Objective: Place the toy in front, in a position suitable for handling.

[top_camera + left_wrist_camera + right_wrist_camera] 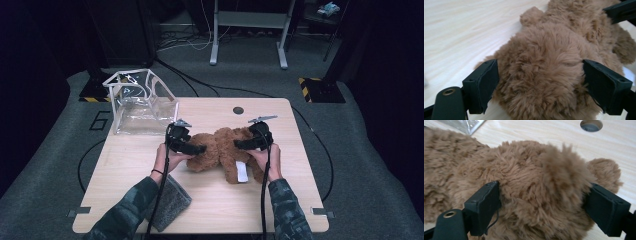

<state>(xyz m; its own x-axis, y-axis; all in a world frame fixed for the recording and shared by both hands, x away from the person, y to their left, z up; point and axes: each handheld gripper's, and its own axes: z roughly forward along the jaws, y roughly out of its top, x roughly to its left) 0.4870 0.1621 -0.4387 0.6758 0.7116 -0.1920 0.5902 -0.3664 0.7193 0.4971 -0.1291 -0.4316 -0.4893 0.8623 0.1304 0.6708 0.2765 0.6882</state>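
Brown teddy bear [225, 150] lies on the wooden table [290, 200], with the left tool [200, 149] and right tool [239, 145] spread wide around its fur, neither one squeezing.

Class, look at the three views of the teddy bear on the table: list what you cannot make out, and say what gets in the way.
- Teddy bear face: high view, it lies too small and is partly covered by both grippers.
- Writing on its white tag: high view, too small.
- Whether the left gripper pads press the fur: left gripper view, pile hides the contact.
- Clear plastic bag contents: high view, glare and size.
- Grey cloth: high view, forearm covers part.
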